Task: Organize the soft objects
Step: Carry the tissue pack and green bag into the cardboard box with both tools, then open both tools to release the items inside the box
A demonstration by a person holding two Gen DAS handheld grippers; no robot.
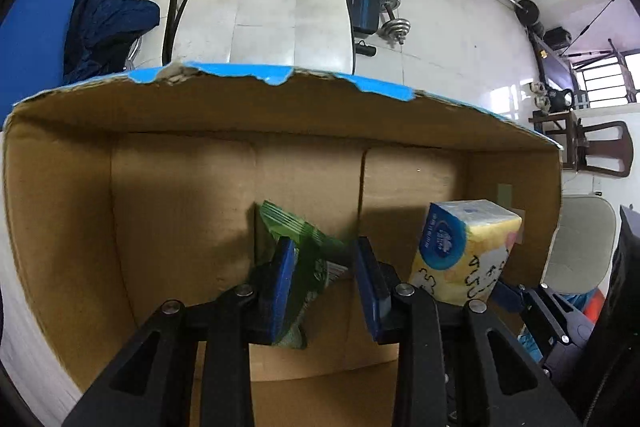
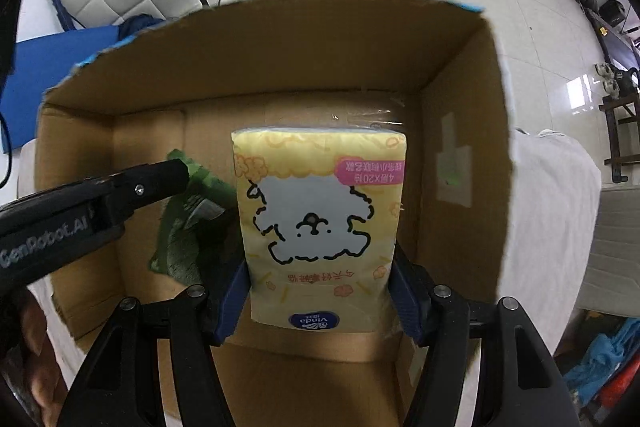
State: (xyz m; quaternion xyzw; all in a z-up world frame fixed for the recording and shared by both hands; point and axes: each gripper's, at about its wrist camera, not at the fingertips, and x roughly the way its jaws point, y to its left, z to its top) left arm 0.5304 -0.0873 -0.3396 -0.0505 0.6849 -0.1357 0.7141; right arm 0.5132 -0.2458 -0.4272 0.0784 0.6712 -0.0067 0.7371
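The left gripper (image 1: 324, 287) reaches into the open brown cardboard box (image 1: 180, 187) with a torn, blue-edged rim. Its 2 blue-padded fingers (image 1: 282, 283) stand apart; a crinkled green plastic packet (image 1: 304, 251) lies against the left finger only, with a clear gap to the right one, so whether the packet is gripped or just leaning cannot be told. Its lower end is hidden behind the finger and its print is too blurred to read.

The right gripper (image 2: 318, 291) has its fingers (image 2: 232, 303) clamped on the sides of a yellow soft tissue pack with a white cartoon dog (image 2: 320, 223), held upright inside the box (image 2: 460, 67), print upside down. The pack hides the box floor behind it and much of both pads. In the left view the same pack (image 1: 464, 251) shows tilted at the right of the box, its bottom cut off by the left gripper's frame.

From the right view, the left gripper's black arm (image 2: 120, 195) covers part of the green packet (image 2: 180, 243).
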